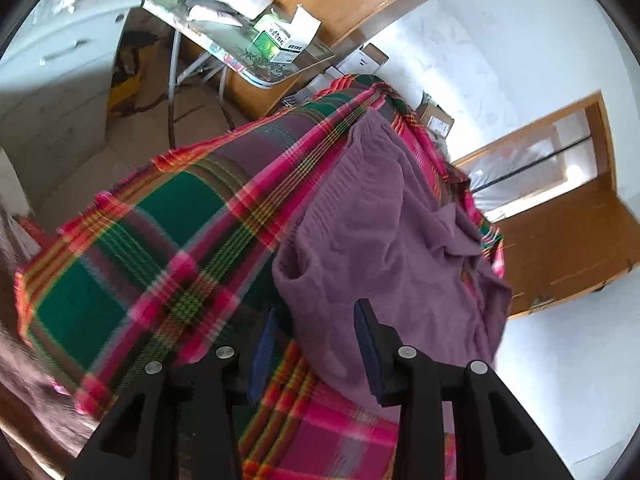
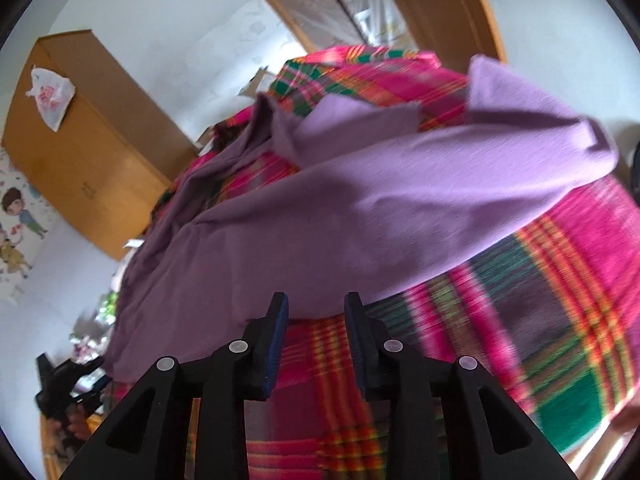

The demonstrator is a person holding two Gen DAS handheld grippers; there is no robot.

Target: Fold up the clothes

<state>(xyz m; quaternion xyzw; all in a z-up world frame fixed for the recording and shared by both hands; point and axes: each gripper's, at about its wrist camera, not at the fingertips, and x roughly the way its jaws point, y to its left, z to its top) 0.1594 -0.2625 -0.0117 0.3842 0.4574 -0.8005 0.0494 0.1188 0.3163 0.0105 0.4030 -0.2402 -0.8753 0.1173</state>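
1. Purple garment (image 2: 360,208) lies rumpled on plaid blanket (image 2: 560,300).
2. Left gripper (image 1: 316,344): fingers spread, the garment's near edge hanging between them, not pinched.
3. Right gripper (image 2: 316,336): fingers spread, empty, just short of the garment's near edge.

The plaid blanket (image 1: 120,280) is smeared by motion blur and cut off at the lower edge in both views. Part of it is hidden under the purple garment (image 2: 360,208). The print on the green-and-white box (image 1: 280,40) cannot be read.
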